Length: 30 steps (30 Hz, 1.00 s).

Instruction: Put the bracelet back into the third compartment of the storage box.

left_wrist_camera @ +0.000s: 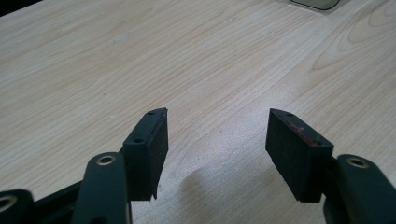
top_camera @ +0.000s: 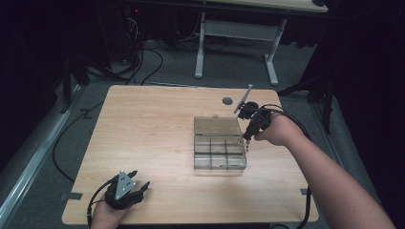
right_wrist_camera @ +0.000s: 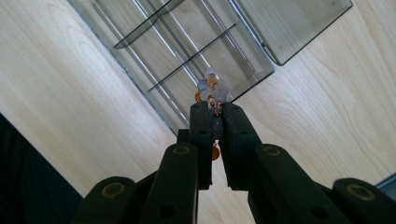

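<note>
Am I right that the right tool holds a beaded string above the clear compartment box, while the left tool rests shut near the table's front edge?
Not quite: the left tool is open, not shut. The left gripper view shows its two black jaws wide apart over bare table. The rest holds: the right tool grips a beaded string above the clear compartment box.

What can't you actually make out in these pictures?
- Beaded thing in the right claw: right gripper view, partly pinched between the jaws; a speck in the high view.
- Clear box: its contents, too small in the high view.
- Left claw: its body, cut off by the bottom edge of the left gripper view.
</note>
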Each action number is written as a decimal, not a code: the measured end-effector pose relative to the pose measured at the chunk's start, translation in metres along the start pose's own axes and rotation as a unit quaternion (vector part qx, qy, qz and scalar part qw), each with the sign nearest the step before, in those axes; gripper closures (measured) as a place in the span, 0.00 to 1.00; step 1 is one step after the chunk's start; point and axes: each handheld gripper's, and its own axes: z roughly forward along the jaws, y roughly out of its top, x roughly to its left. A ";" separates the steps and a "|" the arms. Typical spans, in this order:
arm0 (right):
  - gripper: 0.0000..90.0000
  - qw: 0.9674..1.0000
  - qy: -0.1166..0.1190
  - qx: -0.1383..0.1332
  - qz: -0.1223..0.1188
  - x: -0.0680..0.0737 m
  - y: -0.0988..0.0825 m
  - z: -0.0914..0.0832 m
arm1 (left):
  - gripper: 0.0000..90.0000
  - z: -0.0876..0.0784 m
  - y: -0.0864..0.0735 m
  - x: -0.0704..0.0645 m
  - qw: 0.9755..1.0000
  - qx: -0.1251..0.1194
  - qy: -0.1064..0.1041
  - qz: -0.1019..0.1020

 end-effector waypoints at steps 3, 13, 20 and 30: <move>0.93 1.000 0.000 0.003 -0.008 -0.003 0.006 0.009 | 0.44 0.000 0.000 0.000 1.000 0.002 -0.001 0.001; 0.93 1.000 -0.005 0.016 0.001 -0.017 0.024 0.031 | 0.44 0.000 0.000 0.000 1.000 0.000 -0.002 0.001; 0.93 1.000 -0.003 0.023 0.007 -0.022 0.029 0.049 | 0.44 0.000 0.000 0.000 1.000 -0.002 -0.002 0.000; 0.93 0.999 -0.003 0.028 0.015 -0.030 0.033 0.076 | 0.44 0.000 0.000 0.000 1.000 -0.001 -0.002 0.000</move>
